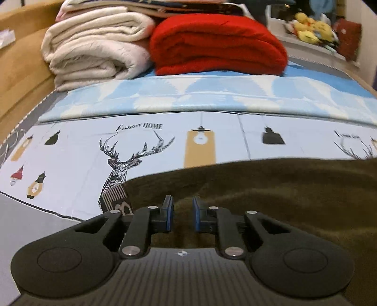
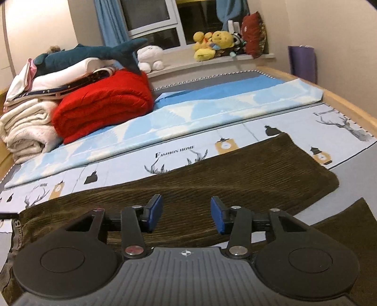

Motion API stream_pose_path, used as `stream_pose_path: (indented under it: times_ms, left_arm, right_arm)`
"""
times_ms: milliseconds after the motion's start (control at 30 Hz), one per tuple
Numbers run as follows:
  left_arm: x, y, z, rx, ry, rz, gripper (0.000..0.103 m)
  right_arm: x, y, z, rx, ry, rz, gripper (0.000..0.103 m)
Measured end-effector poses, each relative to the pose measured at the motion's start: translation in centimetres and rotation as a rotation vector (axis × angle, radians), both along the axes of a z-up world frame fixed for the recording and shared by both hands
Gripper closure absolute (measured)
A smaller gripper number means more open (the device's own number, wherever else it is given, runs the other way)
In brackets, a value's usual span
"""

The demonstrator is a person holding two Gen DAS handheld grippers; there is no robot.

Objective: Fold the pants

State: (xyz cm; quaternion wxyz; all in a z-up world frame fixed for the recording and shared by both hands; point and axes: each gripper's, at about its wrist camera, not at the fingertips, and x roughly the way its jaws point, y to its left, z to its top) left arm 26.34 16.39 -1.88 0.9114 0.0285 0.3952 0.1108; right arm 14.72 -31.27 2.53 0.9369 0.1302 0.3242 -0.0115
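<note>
Over pants [image 2: 212,174] edge — left fingers [image 1: 170,211] narrowly apart, perhaps pinching; right fingers [image 2: 155,211] open.

This is a bedroom in a home. A bed [image 2: 306,77] with a wooden frame carries a printed sheet [image 1: 165,146] of deer and lanterns reading "Fashion Home". Folded bedding is stacked at one end: a cream blanket [image 1: 94,47] beside a red blanket [image 1: 216,44], with a plush shark [image 2: 94,55] on top. Stuffed toys [image 2: 212,43] sit on the windowsill under a window [image 2: 150,21] with blue curtains [image 2: 110,26].
</note>
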Motion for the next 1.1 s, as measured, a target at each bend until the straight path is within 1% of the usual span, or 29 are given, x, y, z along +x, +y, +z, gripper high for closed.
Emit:
stream_pose_path:
  times_ms: [33, 67, 100, 133, 167, 200, 233, 267, 333, 400, 433, 500, 533, 600, 733, 800, 867, 900, 967, 1000, 1033, 1067, 1100]
  left_arm:
    - [0.7, 0.3, -0.3, 0.004, 0.001, 0.01, 0.084]
    - [1.3, 0.7, -0.6, 0.006, 0.001, 0.021, 0.083]
    - [1.9, 1.0, -0.9, 0.004, 0.0, 0.033, 0.079]
    - [2.4, 1.3, -1.2, 0.0, 0.002, 0.038, 0.073]
    - [2.9, 1.4, -1.6, -0.007, 0.002, 0.033, 0.069]
    - [3.4, 1.5, -1.9, -0.014, 0.001, 0.023, 0.058]
    - [3.8, 1.5, -2.2, -0.011, -0.001, 0.013, 0.046]
    - [4.2, 1.4, -2.5, 0.002, -0.009, 0.006, 0.041]
    - [4.9, 1.2, -2.8, 0.037, -0.041, -0.012, 0.024]
    - [5.6, 1.1, -3.0, 0.042, -0.062, -0.044, 0.014]
    - [6.0, 1.2, -3.0, 0.035, -0.059, -0.065, 0.009]
    - [6.8, 1.2, -3.3, 0.02, -0.041, -0.114, 0.006]
    - [7.2, 1.3, -3.5, 0.017, -0.028, -0.14, 0.002]
    - [7.7, 1.4, -3.8, 0.016, -0.017, -0.187, 0.001]
    - [8.8, 1.6, -5.0, -0.024, 0.027, -0.247, 0.001]
    - [9.1, 1.2, -6.1, -0.014, 0.063, -0.268, 0.001]
    - [9.1, 0.5, -7.1, 0.026, 0.07, -0.283, 0.001]
    - [9.2, 0.1, -7.5, 0.067, 0.072, -0.277, 0.004]
    - [9.6, 0.0, -7.8, 0.11, 0.084, -0.244, 0.028]
    - [9.9, 0.2, -7.8, 0.096, 0.092, -0.219, 0.054]
    - [10.0, 0.7, -7.6, 0.059, 0.091, -0.206, 0.089]
    - [10.1, 0.9, -7.4, 0.027, 0.085, -0.197, 0.097]
    - [10.0, 0.7, -7.1, 0.032, 0.08, -0.198, 0.097]
  right_arm:
    - [0.2, 0.0, -0.1, 0.003, 0.008, 0.007, 0.062]
    - [0.3, 0.1, -0.2, 0.006, 0.016, 0.014, 0.067]
    - [0.4, 0.1, -0.3, 0.009, 0.026, 0.023, 0.072]
    - [0.5, 0.1, -0.5, 0.008, 0.033, 0.036, 0.083]
    - [0.5, 0.2, -0.5, 0.003, 0.035, 0.044, 0.096]
    - [0.6, 0.2, -0.5, -0.008, 0.033, 0.05, 0.1]
    - [0.5, 0.3, -0.5, -0.025, 0.028, 0.052, 0.1]
    - [0.6, 0.3, -0.5, -0.034, 0.025, 0.054, 0.1]
    - [0.6, 0.2, -0.6, -0.037, 0.029, 0.056, 0.1]
    - [0.9, 0.0, -0.8, -0.035, 0.039, 0.056, 0.1]
    - [1.0, -0.1, -0.9, -0.029, 0.044, 0.055, 0.1]
    - [1.2, -0.2, -1.1, -0.016, 0.054, 0.056, 0.1]
    - [1.3, -0.2, -1.1, -0.014, 0.058, 0.058, 0.099]
    - [1.4, -0.2, -1.3, -0.022, 0.063, 0.065, 0.099]
    - [1.6, -0.4, -1.6, -0.037, 0.079, 0.065, 0.099]
    - [1.7, -0.7, -1.7, -0.035, 0.085, 0.056, 0.099]
    - [1.6, -1.1, -1.7, -0.03, 0.084, 0.045, 0.099]
    - [1.6, -1.3, -1.7, -0.028, 0.083, 0.04, 0.099]
    - [1.5, -1.6, -1.8, -0.028, 0.088, 0.034, 0.099]
    - [1.5, -1.7, -1.8, -0.028, 0.091, 0.033, 0.099]
    - [1.5, -1.8, -1.8, -0.031, 0.093, 0.031, 0.099]
    - [1.4, -1.9, -1.8, -0.035, 0.094, 0.03, 0.099]
    - [1.4, -2.0, -1.8, -0.042, 0.097, 0.029, 0.099]
